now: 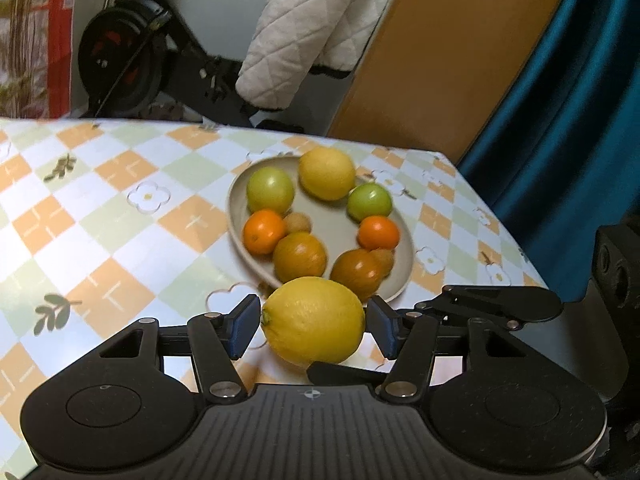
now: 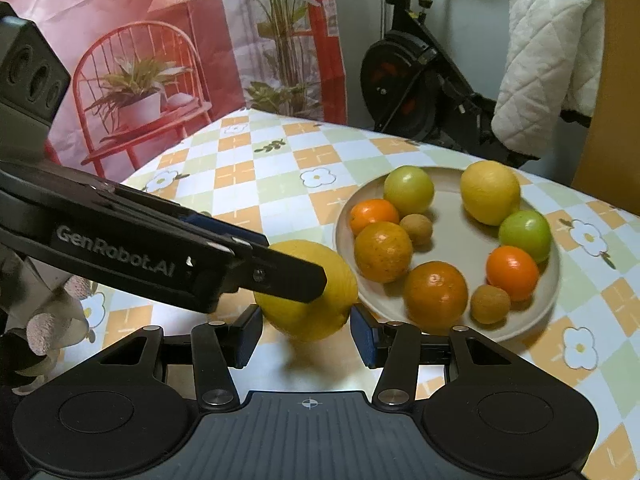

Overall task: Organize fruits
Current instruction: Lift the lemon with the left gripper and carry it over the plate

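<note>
Sitting between left claw (image 1: 313,328) pads, seemingly untouched: lemon (image 1: 314,320).

Brand lettering: "GenRobot.AI", pale letters on the black side of the left gripper (image 2: 280,280), which reaches in from 9 o'clock in the right wrist view.
Sign on each gripper's body: a small crosshair mark at 6 o'clock in both wrist views, with no lettering beside it.
Other text: none readable on the fruit, plate or counter cloth.
</note>
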Demonstrator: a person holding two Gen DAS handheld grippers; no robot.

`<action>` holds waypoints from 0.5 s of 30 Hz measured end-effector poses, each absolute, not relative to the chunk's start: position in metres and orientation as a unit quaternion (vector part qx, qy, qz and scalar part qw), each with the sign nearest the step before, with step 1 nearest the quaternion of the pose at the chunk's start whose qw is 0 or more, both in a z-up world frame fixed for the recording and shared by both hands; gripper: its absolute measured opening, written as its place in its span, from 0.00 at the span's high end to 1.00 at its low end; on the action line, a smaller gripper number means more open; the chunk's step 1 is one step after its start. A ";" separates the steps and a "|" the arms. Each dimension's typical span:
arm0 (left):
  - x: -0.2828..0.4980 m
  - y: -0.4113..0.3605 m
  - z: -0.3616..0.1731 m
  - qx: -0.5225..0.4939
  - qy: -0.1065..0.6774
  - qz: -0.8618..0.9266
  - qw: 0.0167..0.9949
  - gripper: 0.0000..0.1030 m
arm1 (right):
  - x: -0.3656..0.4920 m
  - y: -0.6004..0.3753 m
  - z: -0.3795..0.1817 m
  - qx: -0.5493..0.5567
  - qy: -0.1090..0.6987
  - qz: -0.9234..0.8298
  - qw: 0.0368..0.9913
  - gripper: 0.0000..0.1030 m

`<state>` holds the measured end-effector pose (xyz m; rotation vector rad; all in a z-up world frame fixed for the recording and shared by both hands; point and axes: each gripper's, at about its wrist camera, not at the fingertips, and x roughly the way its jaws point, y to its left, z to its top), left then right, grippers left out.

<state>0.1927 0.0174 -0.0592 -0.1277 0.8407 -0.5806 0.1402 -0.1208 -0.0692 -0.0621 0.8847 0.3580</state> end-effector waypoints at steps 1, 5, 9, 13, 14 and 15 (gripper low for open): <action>0.192 0.016 -0.057 -0.059 0.400 -0.278 0.871 0.41 | 0.139 -0.123 -0.067 -0.029 0.422 0.171 0.890 0.56; 0.189 0.008 -0.049 -0.050 0.392 -0.278 0.876 0.41 | 0.135 -0.129 -0.058 -0.027 0.410 0.168 0.896 0.56; 0.190 0.000 -0.044 -0.045 0.386 -0.277 0.879 0.41 | 0.133 -0.138 -0.050 -0.027 0.400 0.165 0.901 0.56; 0.190 -0.012 -0.037 -0.041 0.379 -0.279 0.881 0.41 | 0.132 -0.148 -0.042 -0.028 0.391 0.160 0.906 0.56; 0.191 -0.015 -0.035 -0.039 0.378 -0.281 0.881 0.41 | 0.133 -0.149 -0.042 -0.028 0.390 0.158 0.907 0.56; 0.192 -0.018 -0.034 -0.038 0.377 -0.283 0.881 0.41 | 0.133 -0.153 -0.040 -0.028 0.388 0.157 0.908 0.56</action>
